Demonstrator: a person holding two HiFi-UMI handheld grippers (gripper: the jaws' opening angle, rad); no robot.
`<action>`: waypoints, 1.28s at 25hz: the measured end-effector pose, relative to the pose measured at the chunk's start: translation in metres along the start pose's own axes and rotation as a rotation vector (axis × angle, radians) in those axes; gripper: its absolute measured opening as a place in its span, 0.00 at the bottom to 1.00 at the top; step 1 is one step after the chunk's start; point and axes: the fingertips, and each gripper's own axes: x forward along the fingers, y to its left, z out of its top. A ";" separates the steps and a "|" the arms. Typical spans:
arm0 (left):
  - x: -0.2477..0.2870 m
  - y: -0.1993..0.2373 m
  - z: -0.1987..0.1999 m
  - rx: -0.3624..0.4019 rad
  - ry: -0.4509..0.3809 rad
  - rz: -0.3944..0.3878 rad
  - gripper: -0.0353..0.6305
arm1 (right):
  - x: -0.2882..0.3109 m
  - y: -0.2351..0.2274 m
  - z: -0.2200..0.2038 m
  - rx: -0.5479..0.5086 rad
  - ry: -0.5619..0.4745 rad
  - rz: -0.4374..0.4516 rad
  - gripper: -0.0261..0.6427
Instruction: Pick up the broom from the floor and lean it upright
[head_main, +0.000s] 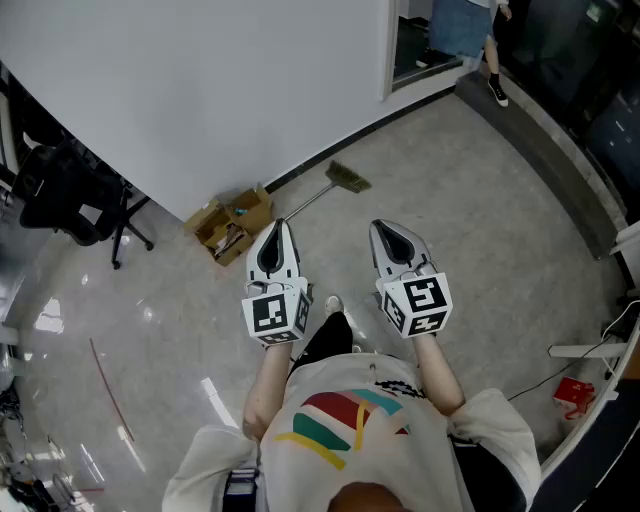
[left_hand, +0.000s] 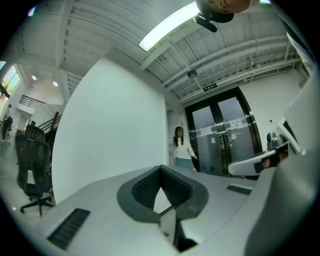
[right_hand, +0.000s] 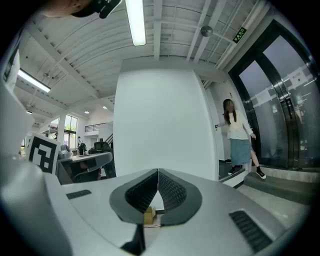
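the long thin-handled broom with tan bristles (head_main: 349, 178) lay flat on the speckled grey floor (head_main: 470, 200), close by the white wall (head_main: 200, 80) and ahead of both grippers; the near end of its handle was hidden behind the left gripper (head_main: 281, 224). that gripper's jaws were pressed together at the tips, nothing between them. the right gripper (head_main: 381, 228) was the same, tips touching and empty. an open brown cardboard box (head_main: 232, 225) sat by the wall just beside the handle. the black office chair (head_main: 70, 195) was partly cut off at left. a person (head_main: 470, 30) in the doorway was cut off by the top edge.
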 end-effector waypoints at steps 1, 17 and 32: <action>0.009 0.002 -0.002 -0.006 -0.003 0.004 0.12 | 0.008 -0.005 -0.001 -0.009 0.004 0.002 0.06; 0.259 0.079 -0.061 -0.083 0.040 -0.007 0.12 | 0.229 -0.118 0.002 -0.047 0.087 0.034 0.06; 0.498 0.175 -0.054 -0.054 0.047 0.087 0.12 | 0.473 -0.234 0.035 0.015 0.187 0.121 0.06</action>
